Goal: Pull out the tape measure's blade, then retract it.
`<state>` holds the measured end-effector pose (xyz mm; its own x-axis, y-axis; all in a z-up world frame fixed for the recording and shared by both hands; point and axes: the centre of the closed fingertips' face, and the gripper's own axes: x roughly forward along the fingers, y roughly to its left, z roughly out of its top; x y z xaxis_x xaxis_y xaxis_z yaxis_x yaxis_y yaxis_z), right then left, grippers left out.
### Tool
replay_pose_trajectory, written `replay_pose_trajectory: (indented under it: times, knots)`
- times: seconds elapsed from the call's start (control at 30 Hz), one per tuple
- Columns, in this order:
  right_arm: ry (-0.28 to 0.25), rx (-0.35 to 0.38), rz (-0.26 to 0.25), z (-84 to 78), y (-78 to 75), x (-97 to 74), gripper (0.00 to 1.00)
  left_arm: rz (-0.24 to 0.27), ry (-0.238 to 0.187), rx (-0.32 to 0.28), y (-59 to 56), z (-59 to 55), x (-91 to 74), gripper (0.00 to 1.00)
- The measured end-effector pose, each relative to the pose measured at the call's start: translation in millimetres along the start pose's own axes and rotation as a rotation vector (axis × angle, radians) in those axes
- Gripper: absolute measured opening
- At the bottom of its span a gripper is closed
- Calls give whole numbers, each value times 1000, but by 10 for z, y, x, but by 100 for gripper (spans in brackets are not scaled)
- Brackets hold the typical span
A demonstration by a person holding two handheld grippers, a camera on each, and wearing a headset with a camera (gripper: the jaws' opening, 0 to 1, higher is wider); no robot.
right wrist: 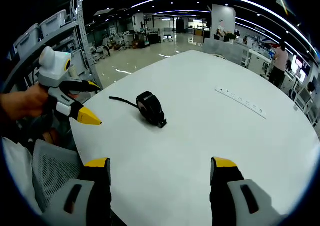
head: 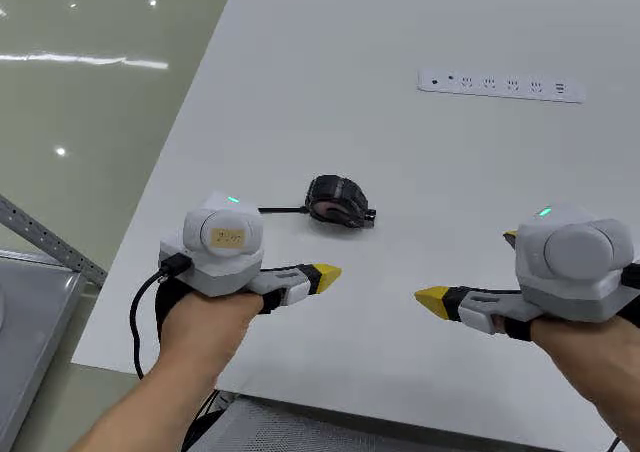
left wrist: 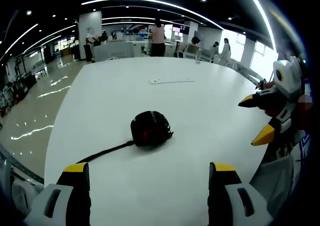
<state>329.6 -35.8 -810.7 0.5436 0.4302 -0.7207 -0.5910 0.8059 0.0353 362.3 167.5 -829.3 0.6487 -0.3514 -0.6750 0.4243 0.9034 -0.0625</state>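
- Left claw (head: 322, 276) and right claw (head: 433, 300) hang over the near side of the desk (head: 420, 202). Each one is held in a hand, and their yellow tips point at each other.
- Both claws have their two jaws wide apart, and nothing is in them.
- The tape measure (head: 338, 201) lies on the desk, farther out than the claws and closer to the left claw. Neither claw touches it.
- A thin black strap (head: 282, 210) trails from it toward the left edge of the desk.
- No blade sticks out that I can see, so I think the job has not begun. Holding the case, pulling the blade out and letting it slide back in are all left to do.
- Lots of bare desk lies to the right of the tape measure, which looks like good room for a long blade.
- A white power strip (head: 500, 84) sits far back, well apart from it all.
- The left edge of the desk is near the tape measure, with shiny floor beyond it. A hard tug that way could slide the tape measure off, I think.
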Motion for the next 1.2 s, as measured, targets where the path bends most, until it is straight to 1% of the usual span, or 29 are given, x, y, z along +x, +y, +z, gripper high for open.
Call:
replay_pose_trajectory:
  times: [0.17, 0.27, 0.57, 0.9, 1.1, 1.2]
  knots:
    - [1, -23, 11, 25, -5, 55, 84, -5, -4, 6, 45, 42, 50, 96]
    - [6, -44, 13, 31, -22, 91, 84, -6, 1, 15, 78, 49, 87, 95]
    - [14, -69, 24, 67, -76, 221, 83, -9, 17, 39, 162, 60, 200, 95]
    - [29, -107, 44, 98, -111, 354, 83, -21, 26, 61, 179, 73, 309, 94]
    - [37, -131, 56, 113, -130, 436, 83, -28, 28, 77, 195, 101, 377, 93]
    - [41, -143, 63, 115, -132, 480, 82, -33, 29, 88, 185, 126, 403, 93]
